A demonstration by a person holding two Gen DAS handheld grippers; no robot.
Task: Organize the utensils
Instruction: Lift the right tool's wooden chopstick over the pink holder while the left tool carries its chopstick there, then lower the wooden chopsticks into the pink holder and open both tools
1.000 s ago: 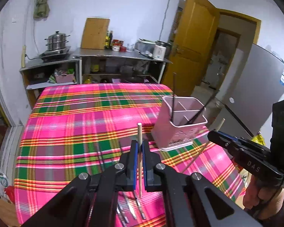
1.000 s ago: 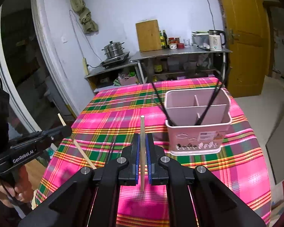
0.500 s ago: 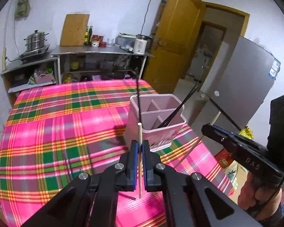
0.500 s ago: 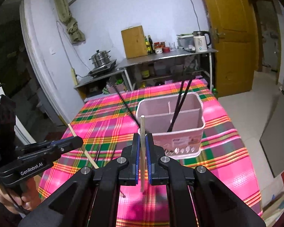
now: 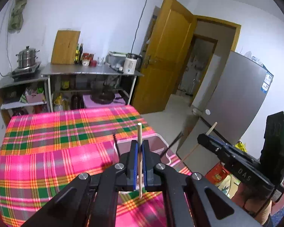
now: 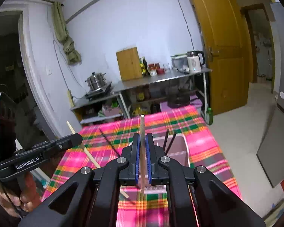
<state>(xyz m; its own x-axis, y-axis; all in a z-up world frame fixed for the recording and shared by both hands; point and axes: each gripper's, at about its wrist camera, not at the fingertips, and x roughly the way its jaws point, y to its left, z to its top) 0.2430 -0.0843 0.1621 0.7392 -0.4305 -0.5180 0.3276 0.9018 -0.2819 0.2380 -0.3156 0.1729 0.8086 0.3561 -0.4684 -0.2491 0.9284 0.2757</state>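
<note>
Chopstick (image 5: pixel 139 158), pale wood, stood upright, clamped mid-length in your left gripper (image 5: pixel 139 163) above the pink holder (image 5: pixel 161 141), which already held dark chopsticks (image 5: pixel 171 145). It looked light, stiff and prone to pivot.

Your right gripper (image 6: pixel 142 160) likewise pinched another chopstick (image 6: pixel 142 132) over the holder's divided compartments.

A woven plaid tablecloth (image 5: pixel 47 151) in matt pink, green and orange covers the table, a smooth pale wooden chopstick (image 5: pixel 139 141) stands above it, and at one o'clock the matt pink plastic holder (image 6: pixel 178 145) sits below a glossy varnished wooden door (image 6: pixel 223 43).
</note>
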